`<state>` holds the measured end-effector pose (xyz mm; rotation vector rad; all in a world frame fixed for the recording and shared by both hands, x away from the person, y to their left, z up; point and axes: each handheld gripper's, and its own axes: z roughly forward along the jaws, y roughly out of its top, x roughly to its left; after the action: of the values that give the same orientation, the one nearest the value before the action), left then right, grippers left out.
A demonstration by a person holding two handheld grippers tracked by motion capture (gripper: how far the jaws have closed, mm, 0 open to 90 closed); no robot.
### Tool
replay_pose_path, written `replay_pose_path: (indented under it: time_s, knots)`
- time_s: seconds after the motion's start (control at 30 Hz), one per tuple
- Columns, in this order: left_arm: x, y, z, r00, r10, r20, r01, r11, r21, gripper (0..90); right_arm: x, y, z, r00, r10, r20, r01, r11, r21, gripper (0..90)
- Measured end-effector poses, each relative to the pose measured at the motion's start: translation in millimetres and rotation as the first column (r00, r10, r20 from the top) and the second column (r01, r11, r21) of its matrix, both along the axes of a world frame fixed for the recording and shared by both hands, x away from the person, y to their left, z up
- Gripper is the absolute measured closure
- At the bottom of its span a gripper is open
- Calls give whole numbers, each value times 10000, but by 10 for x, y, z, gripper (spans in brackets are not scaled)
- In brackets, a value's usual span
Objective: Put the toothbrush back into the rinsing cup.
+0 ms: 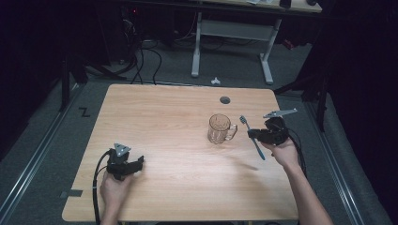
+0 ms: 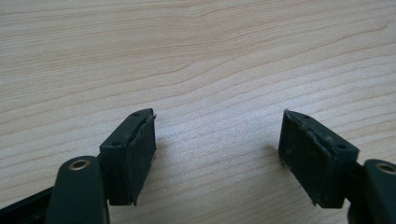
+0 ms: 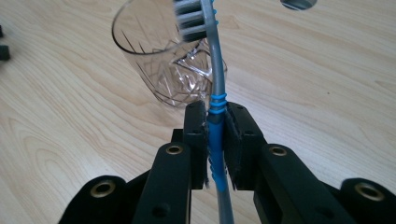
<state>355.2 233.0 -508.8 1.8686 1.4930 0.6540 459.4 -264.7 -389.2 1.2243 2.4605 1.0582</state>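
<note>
- Closest to my lens, in the right gripper view, the right gripper (image 3: 215, 140) has its two black jaws pressed together on a toothbrush (image 3: 215, 121), the pads clamping the blue ribbed section of its handle.
- From that grip I see the grey neck of the toothbrush rise to the bristle head at the top of the view, while the grey tail of the handle runs down between the jaw arms toward the camera.
- Just behind the brush head stands a clear glass mug (image 3: 163, 60) with a cut pattern, upright on the wooden table (image 3: 327, 93); the head overlaps its rim in this view, but I can't tell whether they touch.
- From the high view, the right gripper (image 1: 256, 134) is held over the right part of the table, just to the right of the mug (image 1: 219, 129), whose handle faces the gripper.
- There the toothbrush (image 1: 252, 136) lies slanted, bristle end up and away from me, near the mug's handle, tail end toward the person's right hand (image 1: 285, 152).
- The left gripper (image 1: 140, 162) rests low near the table's front-left part, well apart from the mug.
- In the left gripper view, its jaws (image 2: 217, 154) stand wide apart with bare wood grain between them.
- A small dark round hole (image 1: 225, 100) sits in the tabletop beyond the mug.
</note>
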Motion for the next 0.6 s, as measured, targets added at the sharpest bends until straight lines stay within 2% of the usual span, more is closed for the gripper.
replay_pose_path:
  time_s: [0.37, 0.6]
  knots:
    - [0, -1, 0, 10000, -1, 0, 1, 10000, 17, 280, -68, 16, 105, 9977, -123, 671, 74, 9974, 720, 798]
    - [0, -3, 0, 10000, 0, 0, 0, 10000, 27, 280, -92, 28, 157, 9926, -152, 1205, 1, 9922, 1247, 798]
